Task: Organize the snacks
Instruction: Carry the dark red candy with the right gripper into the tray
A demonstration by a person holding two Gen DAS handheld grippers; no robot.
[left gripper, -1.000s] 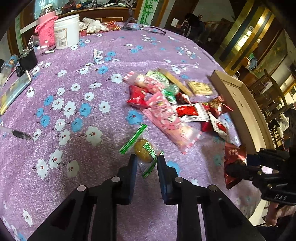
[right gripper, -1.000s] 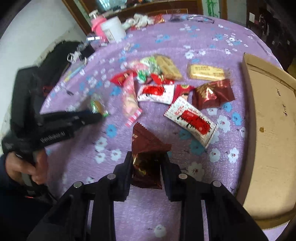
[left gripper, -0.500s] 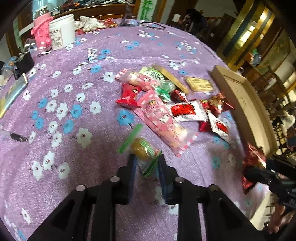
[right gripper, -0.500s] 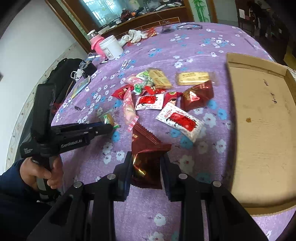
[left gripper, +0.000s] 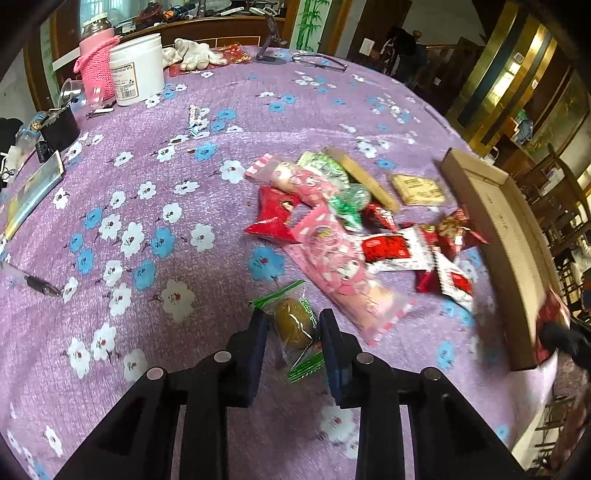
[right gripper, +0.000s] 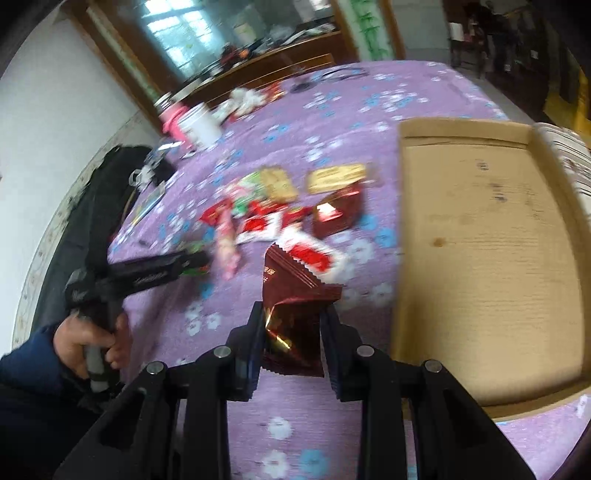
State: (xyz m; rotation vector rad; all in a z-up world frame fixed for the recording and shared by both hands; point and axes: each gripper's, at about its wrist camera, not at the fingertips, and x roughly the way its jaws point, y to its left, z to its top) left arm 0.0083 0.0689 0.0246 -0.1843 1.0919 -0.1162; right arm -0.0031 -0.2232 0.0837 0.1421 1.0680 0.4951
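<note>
Home dining or living room. Round surface (left gripper: 221,110) under purple flowered cloth, cluttered with household bits: white plastic tub (left gripper: 137,70), pink knitted bottle cover (left gripper: 96,62), work gloves (left gripper: 194,57), pen (left gripper: 33,282). Wooden sideboard (left gripper: 207,29) behind, bamboo-print panel (left gripper: 308,22), wooden chairs (left gripper: 565,199) at right.

Both views are lit evenly by soft daylight, and a bright window (right gripper: 177,35) is seen beyond the table (right gripper: 369,103) in the right wrist view. That view is smeared by motion blur, most strongly on the snacks (right gripper: 280,210) left of the tray (right gripper: 491,236), while the left wrist view is kept fairly sharp except near the tray (left gripper: 495,221). Straight lines are bowed by fisheye distortion and the corners are darkened.
</note>
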